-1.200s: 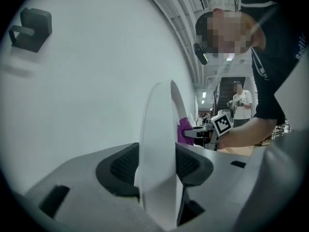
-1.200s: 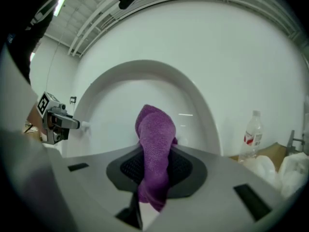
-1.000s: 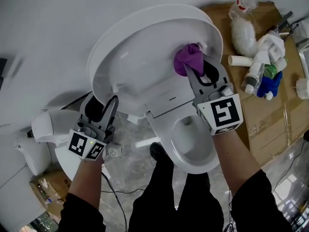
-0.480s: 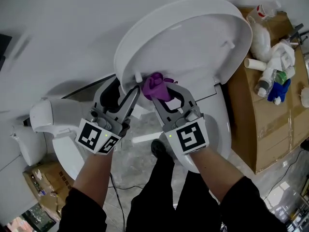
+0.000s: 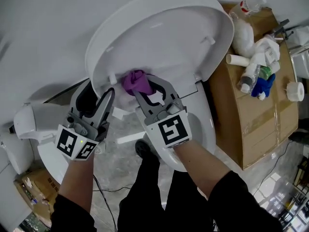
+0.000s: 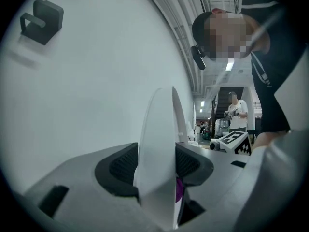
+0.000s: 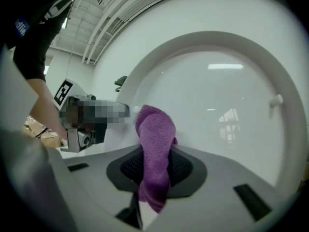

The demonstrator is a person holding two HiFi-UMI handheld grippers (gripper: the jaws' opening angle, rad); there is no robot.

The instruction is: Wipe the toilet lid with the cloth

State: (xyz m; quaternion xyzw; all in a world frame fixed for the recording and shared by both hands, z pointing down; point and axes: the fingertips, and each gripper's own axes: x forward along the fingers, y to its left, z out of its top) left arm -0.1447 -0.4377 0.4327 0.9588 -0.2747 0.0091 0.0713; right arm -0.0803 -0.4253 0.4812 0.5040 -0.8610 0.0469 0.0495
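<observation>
The white toilet lid (image 5: 164,37) stands raised against the wall. My left gripper (image 5: 107,94) is shut on the lid's lower left edge; in the left gripper view the lid's rim (image 6: 157,129) sits edge-on between both pads. My right gripper (image 5: 142,83) is shut on a bunched purple cloth (image 5: 134,81) and holds it against the lid's inner face, close beside the left gripper. In the right gripper view the cloth (image 7: 155,144) sticks up from between the pads, with the lid's glossy inner face (image 7: 217,105) behind it.
The toilet bowl (image 5: 205,129) lies under my right forearm. A cardboard box (image 5: 251,120) at the right carries several bottles (image 5: 256,57) and cleaning things. Another white fixture (image 5: 29,122) stands at the left. A white wall (image 5: 48,23) is behind the lid.
My right gripper has carried the purple cloth across the lid's inner face from its right side to its lower left, next to the left gripper. The left gripper has kept its grip.
</observation>
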